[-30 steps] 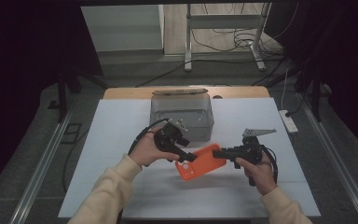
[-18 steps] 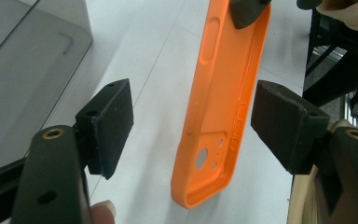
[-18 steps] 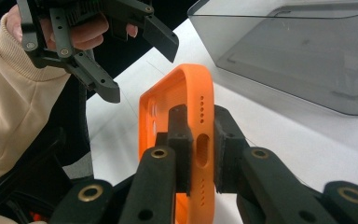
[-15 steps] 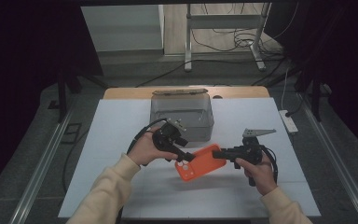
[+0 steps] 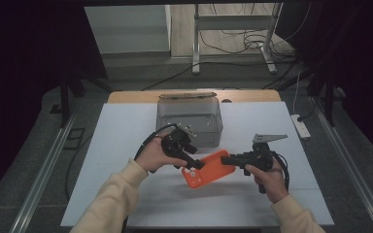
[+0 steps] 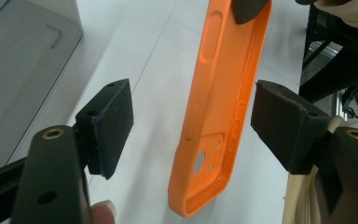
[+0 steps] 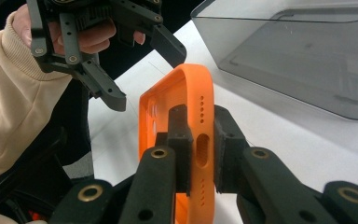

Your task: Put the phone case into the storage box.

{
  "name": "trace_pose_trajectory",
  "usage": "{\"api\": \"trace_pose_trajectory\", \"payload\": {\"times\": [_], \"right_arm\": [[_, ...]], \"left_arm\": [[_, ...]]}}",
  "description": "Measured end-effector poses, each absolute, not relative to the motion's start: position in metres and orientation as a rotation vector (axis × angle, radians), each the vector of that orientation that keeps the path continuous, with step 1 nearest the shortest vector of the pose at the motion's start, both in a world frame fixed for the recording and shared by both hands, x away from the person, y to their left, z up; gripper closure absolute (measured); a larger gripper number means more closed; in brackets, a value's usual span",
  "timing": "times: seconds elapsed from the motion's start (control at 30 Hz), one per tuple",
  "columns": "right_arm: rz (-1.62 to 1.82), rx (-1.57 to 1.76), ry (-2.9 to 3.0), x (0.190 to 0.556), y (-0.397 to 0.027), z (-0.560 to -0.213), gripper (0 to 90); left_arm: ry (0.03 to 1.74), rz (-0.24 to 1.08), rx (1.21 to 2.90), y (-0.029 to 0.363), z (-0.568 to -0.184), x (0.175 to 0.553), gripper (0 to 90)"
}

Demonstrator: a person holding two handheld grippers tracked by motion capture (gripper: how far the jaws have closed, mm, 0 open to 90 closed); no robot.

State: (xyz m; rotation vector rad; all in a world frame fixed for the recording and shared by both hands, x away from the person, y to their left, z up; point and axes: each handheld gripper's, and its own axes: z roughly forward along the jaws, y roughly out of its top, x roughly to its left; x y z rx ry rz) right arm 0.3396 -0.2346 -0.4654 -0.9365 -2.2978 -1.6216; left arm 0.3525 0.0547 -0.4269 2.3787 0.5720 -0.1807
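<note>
I hold the orange phone case up off the white table, just in front of the clear box. My right gripper is pinched tight on one end wall. My left gripper has its jaws wide apart, one on each side of the case, not touching — so I should close slowly on both long sides. The case is soft-looking, bright orange, with button bumps and camera holes.

Off-task items I can see from here
A clear plastic bin sits on my white table; a power strip lies at its edge.
</note>
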Motion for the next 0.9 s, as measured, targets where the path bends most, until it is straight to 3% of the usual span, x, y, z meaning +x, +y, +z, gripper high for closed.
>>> {"api": "trace_pose_trajectory", "payload": {"times": [0.5, 0.9], "right_arm": [[-1.628, -0.911, -2.306, 0.339, -0.234, -0.465, 79.8], [-1.627, -0.858, -2.310, 0.338, -0.230, -0.466, 79.8]], "left_arm": [[0.572, -0.224, 2.418, 0.047, -0.436, 0.358, 31.5], [0.558, -0.302, 2.432, 0.042, -0.439, 0.359, 44.6]]}}
